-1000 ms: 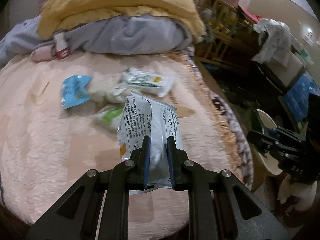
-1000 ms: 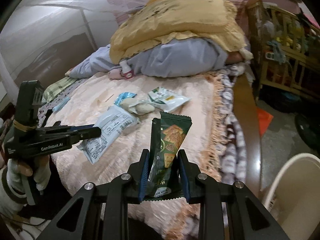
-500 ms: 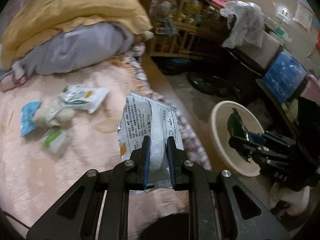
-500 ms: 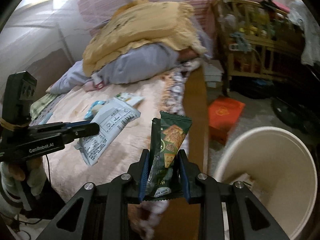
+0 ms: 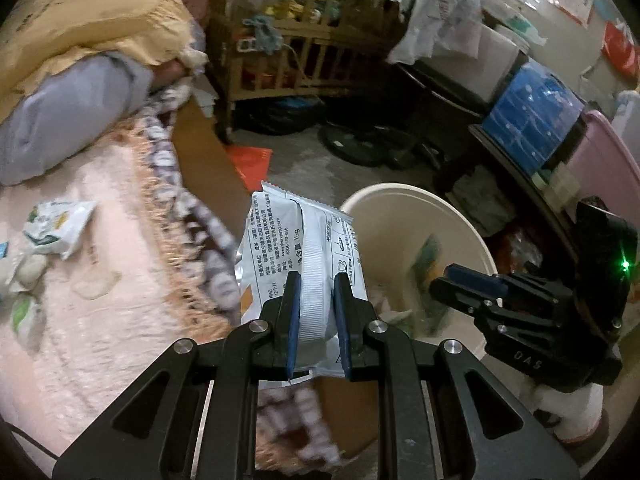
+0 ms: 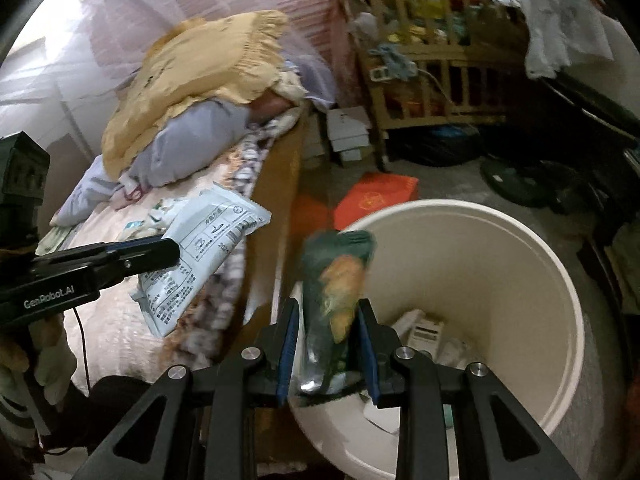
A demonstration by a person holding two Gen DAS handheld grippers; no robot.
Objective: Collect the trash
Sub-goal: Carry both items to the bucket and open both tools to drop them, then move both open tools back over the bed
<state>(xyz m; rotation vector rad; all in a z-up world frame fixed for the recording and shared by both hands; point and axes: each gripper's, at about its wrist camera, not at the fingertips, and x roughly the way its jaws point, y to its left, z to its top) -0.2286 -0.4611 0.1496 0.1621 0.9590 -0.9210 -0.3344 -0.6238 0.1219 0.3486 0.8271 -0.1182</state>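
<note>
Nearest, the right gripper (image 6: 326, 350) pinched a green wrapper (image 6: 334, 292) above the near rim of the cream bin (image 6: 520, 264), presumably for dropping. The left gripper (image 5: 316, 320) clamped a white wrapper (image 5: 296, 248) short of it; farther left, more litter (image 5: 60, 224) lay on the bed (image 5: 100, 320).

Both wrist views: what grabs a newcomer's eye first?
The cream bin on the floor beside the bed, with trash already at its bottom. Right at its rim, the right tongs are clamped on a green snack wrapper. Over the bed's edge, the left tongs grip a white wrapper, with more wrappers left on the pink blanket.
</note>
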